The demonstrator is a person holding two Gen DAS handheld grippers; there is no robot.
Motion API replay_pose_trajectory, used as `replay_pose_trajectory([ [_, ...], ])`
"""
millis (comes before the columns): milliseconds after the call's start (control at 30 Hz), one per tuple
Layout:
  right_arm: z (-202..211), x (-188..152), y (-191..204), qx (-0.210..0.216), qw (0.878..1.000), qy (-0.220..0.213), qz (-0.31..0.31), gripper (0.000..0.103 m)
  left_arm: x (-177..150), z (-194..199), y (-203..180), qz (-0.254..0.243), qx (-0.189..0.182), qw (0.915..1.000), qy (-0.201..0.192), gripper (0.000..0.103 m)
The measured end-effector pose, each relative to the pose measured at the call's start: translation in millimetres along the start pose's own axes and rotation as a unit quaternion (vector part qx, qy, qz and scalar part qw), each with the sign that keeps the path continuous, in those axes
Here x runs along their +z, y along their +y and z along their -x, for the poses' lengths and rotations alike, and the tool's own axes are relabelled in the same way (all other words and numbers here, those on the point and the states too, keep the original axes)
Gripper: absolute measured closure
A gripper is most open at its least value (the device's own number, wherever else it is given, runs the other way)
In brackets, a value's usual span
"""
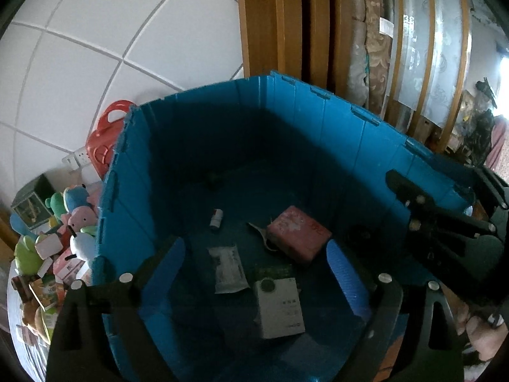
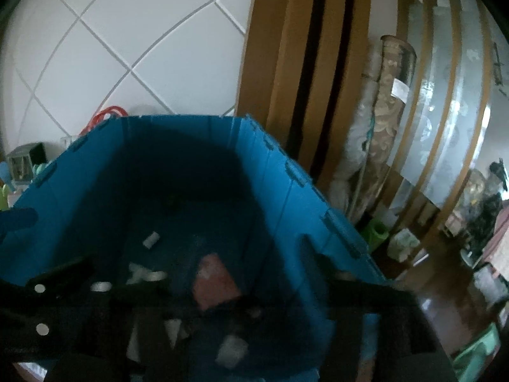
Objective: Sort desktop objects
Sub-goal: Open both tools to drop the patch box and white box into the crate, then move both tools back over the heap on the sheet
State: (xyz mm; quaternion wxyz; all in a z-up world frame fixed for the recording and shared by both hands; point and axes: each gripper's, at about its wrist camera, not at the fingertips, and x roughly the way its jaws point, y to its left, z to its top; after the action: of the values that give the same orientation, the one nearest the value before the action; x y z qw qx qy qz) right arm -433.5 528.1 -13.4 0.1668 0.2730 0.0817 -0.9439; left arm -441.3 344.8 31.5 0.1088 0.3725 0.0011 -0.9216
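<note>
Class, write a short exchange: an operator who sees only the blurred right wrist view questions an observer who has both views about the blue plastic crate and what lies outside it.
Operator: My picture is smeared. What is the pale shape on the floor of the blue plastic crate, nearest the cameras?
Observer: A white cardboard box with a green end, lying flat beside a flat white packet.
Operator: Is the left gripper holding anything?
Observer: No. It is open over the crate, with nothing between its blue pads.
</note>
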Motion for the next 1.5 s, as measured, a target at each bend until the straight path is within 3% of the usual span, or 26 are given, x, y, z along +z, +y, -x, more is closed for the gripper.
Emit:
replay_pose_trajectory([
  [33, 2.7, 0.6, 0.1, -0.003, 1.000, -0.004, 0.001, 0.007, -0.3, 4.1, 1.8, 0.002, -0.001, 1.0000, -0.005, 0.010],
  [67, 5.3, 1.6, 1.0, -0.005, 1.000, -0.008, 0.002, 0.000, -0.3, 7.6, 3.9, 0.003, -0.001, 1.0000, -0.009, 0.010],
  [200, 15.5, 5.5, 2.3, -0.018, 1.000, -0.019, 0.000, 0.000, -1.7, 26.1, 15.8, 0.015, 0.005, 0.9993, -0.033, 0.010],
  [433, 46.5, 13.7, 25.3, 0.020, 0.999, -0.050, -0.002, 0.000, -10.9, 65.5, 54.2, 0.043, 0.014, 0.9954, -0.085, 0.010],
  [667, 83.4, 28.3, 91.0, 0.077, 0.992, -0.094, 0.020, 0.000, -35.1, 103.7, 113.3, 0.076, 0.047, 0.9883, -0.123, 0.005],
  [867, 119.5, 31.2, 170.2, 0.112, 0.984, -0.127, 0.048, 0.000, -72.5, 136.1, 195.2, 0.117, 0.075, 0.9806, -0.139, 0.005],
  [1067, 133.8, 24.2, 261.0, 0.139, 0.981, -0.123, 0.055, 0.000, -126.1, 139.7, 290.2, 0.127, 0.102, 0.9817, -0.099, 0.005],
  [1233, 116.4, 1.6, 339.7, 0.156, 0.983, -0.060, 0.073, 0.000, -183.0, 119.1, 364.8, 0.150, 0.110, 0.9820, -0.033, 0.005],
  [1500, 68.6, -44.8, 407.7, 0.169, 0.980, 0.043, 0.094, 0.000, -244.3, 72.3, 416.8, 0.182, 0.096, 0.9768, 0.060, 0.005],
])
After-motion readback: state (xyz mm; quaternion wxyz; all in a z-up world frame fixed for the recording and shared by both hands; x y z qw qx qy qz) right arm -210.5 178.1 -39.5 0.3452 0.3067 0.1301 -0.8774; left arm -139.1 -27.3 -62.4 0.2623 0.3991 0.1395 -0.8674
